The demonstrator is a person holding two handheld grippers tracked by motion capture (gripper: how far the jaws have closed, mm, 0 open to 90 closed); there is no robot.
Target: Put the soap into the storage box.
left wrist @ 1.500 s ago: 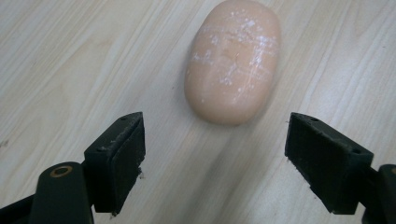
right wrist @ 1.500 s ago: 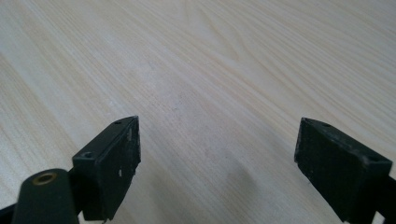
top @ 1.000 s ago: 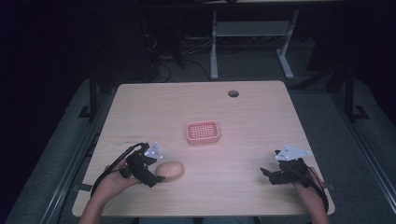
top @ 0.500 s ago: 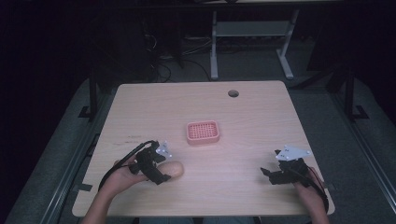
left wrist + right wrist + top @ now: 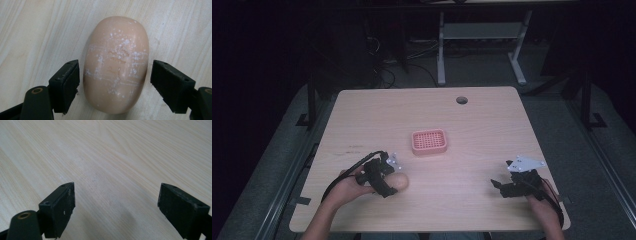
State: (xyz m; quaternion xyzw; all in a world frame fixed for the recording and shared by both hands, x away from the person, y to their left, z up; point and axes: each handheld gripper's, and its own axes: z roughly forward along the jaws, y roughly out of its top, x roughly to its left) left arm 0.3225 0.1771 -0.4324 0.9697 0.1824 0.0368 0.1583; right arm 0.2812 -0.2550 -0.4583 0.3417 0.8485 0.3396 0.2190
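Between the left tongs [image 5: 113, 82] — spread wide, gripping nothing — lies a smooth beige oval soap bar [image 5: 115, 63] at the pale wooden surface's [image 5: 492, 125] seven o'clock; probably slippery, best pinched across its middle. Right tongs [image 5: 116, 205] gape empty.

text: none legible | labels: none | numbers: none | surfaces checked: all views

Pale wood-grain table [image 5: 30, 30], matt – smooth soap [image 5: 116, 65], white-scuffed; perforated plastic tray [image 5: 429, 142].
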